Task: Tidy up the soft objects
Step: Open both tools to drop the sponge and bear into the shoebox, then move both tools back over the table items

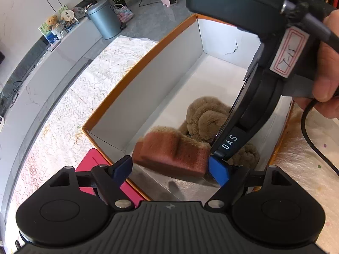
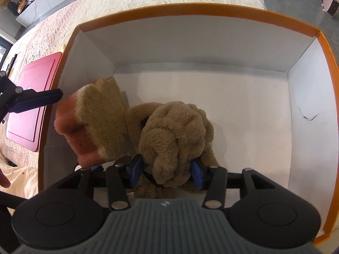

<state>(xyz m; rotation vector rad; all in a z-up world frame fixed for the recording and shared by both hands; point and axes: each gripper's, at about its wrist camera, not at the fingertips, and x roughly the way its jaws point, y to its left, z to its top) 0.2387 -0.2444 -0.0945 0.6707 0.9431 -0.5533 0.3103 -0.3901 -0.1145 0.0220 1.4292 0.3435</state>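
A toast-shaped plush (image 1: 171,152) with a red-brown crust lies tilted in the orange-rimmed white box (image 1: 159,84). My left gripper (image 1: 169,170) stands open around it, its left pad clear of the crust. Beside it sits a brown knotted plush toy (image 1: 207,114). In the right wrist view my right gripper (image 2: 167,172) has both blue pads against that brown plush toy (image 2: 175,135), low in the box (image 2: 190,7). The toast plush (image 2: 95,122) leans on the toy there. One left-gripper finger (image 2: 42,101) hangs over the box's left rim.
A pink flat pad (image 2: 34,105) lies on the lace tablecloth (image 1: 74,110) left of the box. The right gripper's black housing (image 1: 260,97) and a hand (image 1: 326,74) fill the upper right. The box's far half is bare white floor (image 2: 233,97).
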